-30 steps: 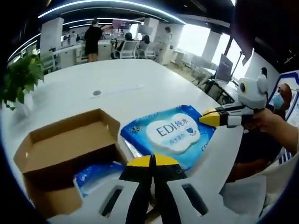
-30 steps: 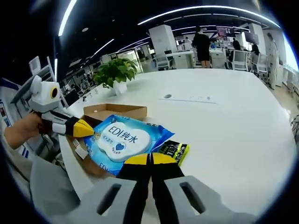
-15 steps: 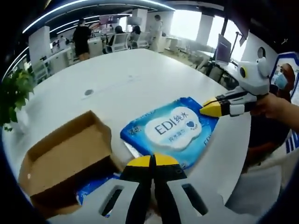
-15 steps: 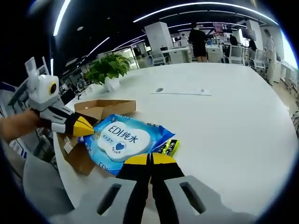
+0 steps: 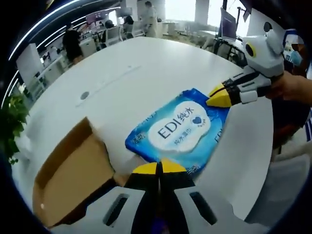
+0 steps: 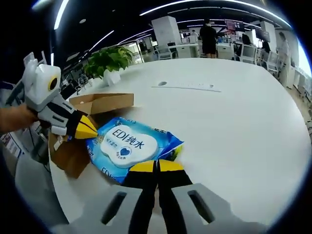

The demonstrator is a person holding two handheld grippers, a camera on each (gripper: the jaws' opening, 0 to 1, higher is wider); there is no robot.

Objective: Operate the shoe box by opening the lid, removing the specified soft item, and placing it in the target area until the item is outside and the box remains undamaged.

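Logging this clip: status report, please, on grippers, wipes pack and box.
Left gripper and right gripper shut on blue wipes pack, one at each end. Pack outside open cardboard box, over white table. Nothing blocking.

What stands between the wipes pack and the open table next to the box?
Nothing visible. The wipes pack is held at both ends by the left gripper and right gripper, beside the box, with bare table beyond it.

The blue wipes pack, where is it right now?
The blue wipes pack is held between both tongs, beside the open cardboard box on the white table.
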